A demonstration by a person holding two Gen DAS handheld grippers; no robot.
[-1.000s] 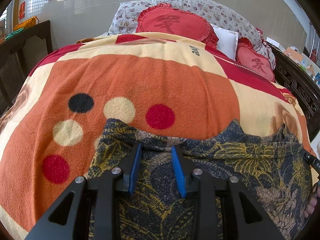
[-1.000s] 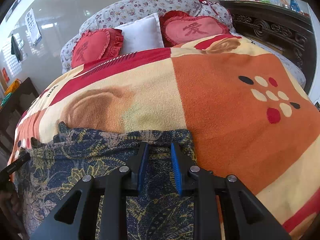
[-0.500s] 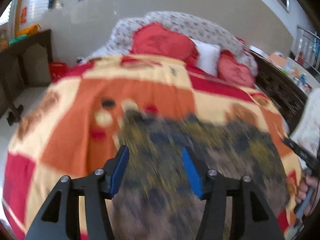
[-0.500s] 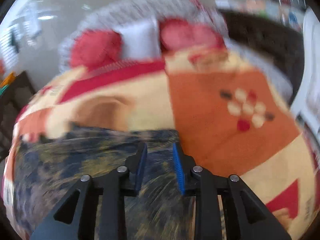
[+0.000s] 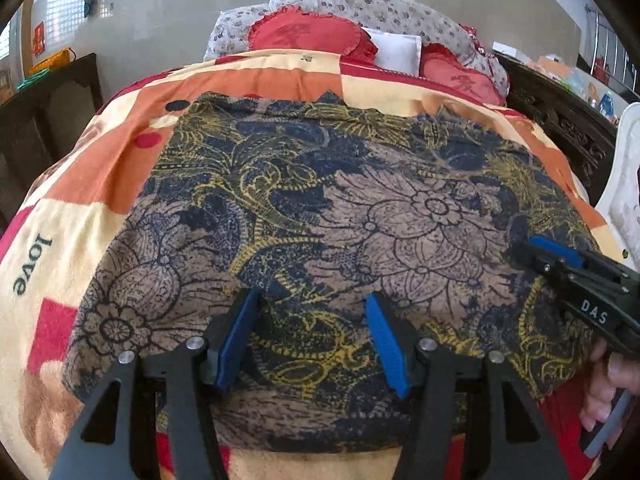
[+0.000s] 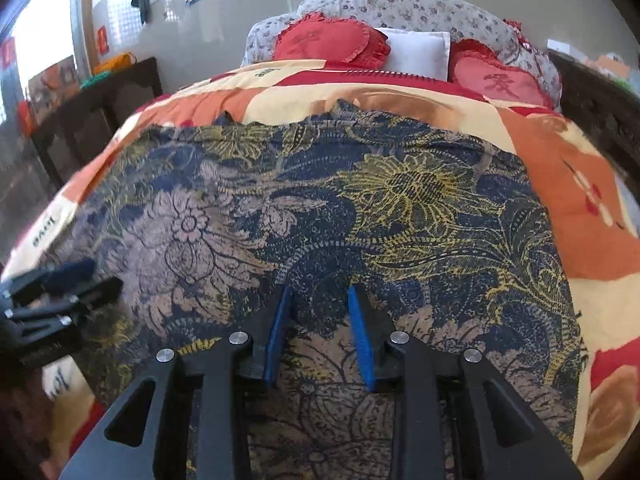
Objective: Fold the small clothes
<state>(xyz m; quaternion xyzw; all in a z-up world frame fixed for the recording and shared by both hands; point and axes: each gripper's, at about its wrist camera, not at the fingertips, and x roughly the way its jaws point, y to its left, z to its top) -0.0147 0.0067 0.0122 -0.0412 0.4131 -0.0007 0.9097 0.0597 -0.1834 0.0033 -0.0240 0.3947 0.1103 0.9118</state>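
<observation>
**A:** Where does the garment lie?

**B:** The dark floral garment (image 5: pixel 344 208) is spread flat on the bed, over a fleece blanket (image 5: pixel 96 184) patterned in orange, cream and red blocks. Its print is navy, tan and yellow, with large flowers. The far edge ends short of the pillows; the near edge reaches the foot of the bed.

**A:** And the two tools?

**B:** The left hand-held gripper (image 5: pixel 312 332) hovers over the garment's near part, its blue pads well apart and nothing between them. The right hand-held gripper (image 6: pixel 318 332) is likewise over the near part of the cloth, fingers separated with only fabric showing in the gap (a narrower gap than the left's). Whether either touches the cloth cannot be told.

**A:** Does each see the other?

**B:** Yes. The right one enters the left camera's view at the garment's right edge, with the holder's fingers visible below it; the left one shows, blurred, at the left edge of the right camera's view.

**A:** The background?

**B:** Two red heart-shaped cushions (image 6: pixel 332 40), a white pillow (image 6: pixel 416 50) between them and a flowered pillow (image 6: pixel 400 8) behind, against a pale wall.
</observation>
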